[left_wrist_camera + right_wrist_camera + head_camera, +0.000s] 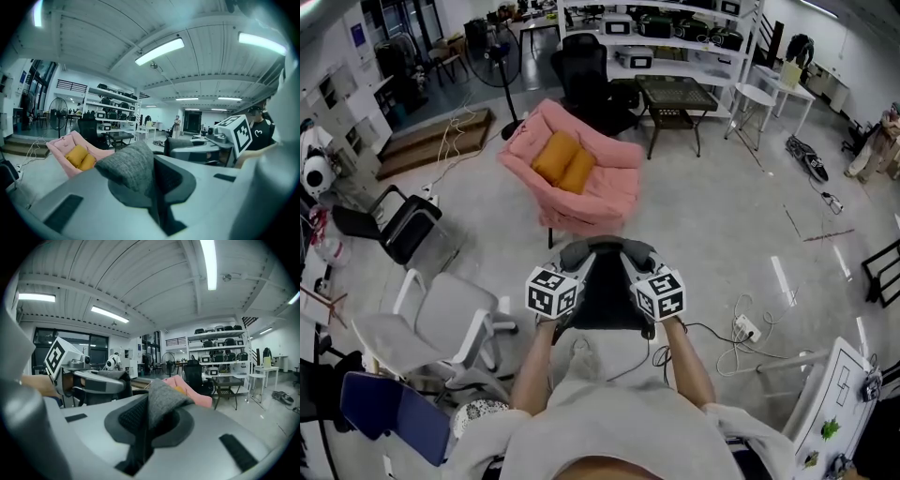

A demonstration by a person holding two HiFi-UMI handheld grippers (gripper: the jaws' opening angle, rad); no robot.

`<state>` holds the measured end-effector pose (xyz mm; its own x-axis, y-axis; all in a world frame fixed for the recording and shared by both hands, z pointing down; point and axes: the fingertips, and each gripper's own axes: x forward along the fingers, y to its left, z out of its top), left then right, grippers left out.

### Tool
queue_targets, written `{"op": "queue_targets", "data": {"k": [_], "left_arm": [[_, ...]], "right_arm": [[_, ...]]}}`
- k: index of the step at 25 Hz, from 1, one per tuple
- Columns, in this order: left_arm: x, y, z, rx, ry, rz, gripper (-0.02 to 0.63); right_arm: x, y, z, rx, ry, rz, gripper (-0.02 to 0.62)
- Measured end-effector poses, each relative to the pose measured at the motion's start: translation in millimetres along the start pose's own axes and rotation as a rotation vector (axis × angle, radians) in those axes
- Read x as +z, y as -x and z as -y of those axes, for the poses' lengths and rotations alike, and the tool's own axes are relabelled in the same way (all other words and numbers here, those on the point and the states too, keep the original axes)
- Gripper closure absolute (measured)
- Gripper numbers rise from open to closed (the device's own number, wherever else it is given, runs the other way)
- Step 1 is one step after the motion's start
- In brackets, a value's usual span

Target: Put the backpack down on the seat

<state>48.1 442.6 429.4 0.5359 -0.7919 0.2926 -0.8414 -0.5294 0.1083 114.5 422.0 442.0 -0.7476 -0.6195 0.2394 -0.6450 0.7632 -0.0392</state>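
A dark backpack [609, 298] with grey shoulder straps [581, 251] hangs between my two grippers, above the floor just short of a pink armchair [581, 178] with orange cushions [565, 161]. My left gripper [574, 265] is shut on the left strap [129, 168], seen in the left gripper view between its jaws [154, 187]. My right gripper [636, 263] is shut on the other strap [161, 401], which bulges out of its closed jaws [145, 427]. The armchair [70, 150] lies ahead, to the left in that view, and ahead to the right [192, 392] in the right gripper view.
A white office chair [441, 323] and a black chair [394, 225] stand to my left, a blue seat [389, 403] nearer me. Cables and a power strip [748, 328] lie on the floor to the right. A black table [675, 94] and shelves stand behind the armchair.
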Motion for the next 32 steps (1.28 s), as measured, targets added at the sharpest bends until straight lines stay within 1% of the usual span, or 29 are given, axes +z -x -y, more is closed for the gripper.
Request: {"op": "queue_targets", "data": {"k": [7, 15, 21, 32], "left_arm": [[3, -30, -31, -0.009, 0.014, 0.001, 0.581], [18, -81, -92, -0.037, 0.027, 0.007, 0.581], [46, -120, -153, -0.056, 0.029, 0.019, 0.581], [106, -181, -261, -0.087, -0.015, 0.063, 0.581]], "right_arm": [[-1, -32, 22, -0.002, -0.003, -0.017, 0.569], [11, -96, 65, -0.03, 0.004, -0.032, 0.569], [36, -158, 99, -0.048, 0.011, -0.038, 0.569], [92, -266, 155, -0.093, 0.039, -0.012, 0.569]]}}
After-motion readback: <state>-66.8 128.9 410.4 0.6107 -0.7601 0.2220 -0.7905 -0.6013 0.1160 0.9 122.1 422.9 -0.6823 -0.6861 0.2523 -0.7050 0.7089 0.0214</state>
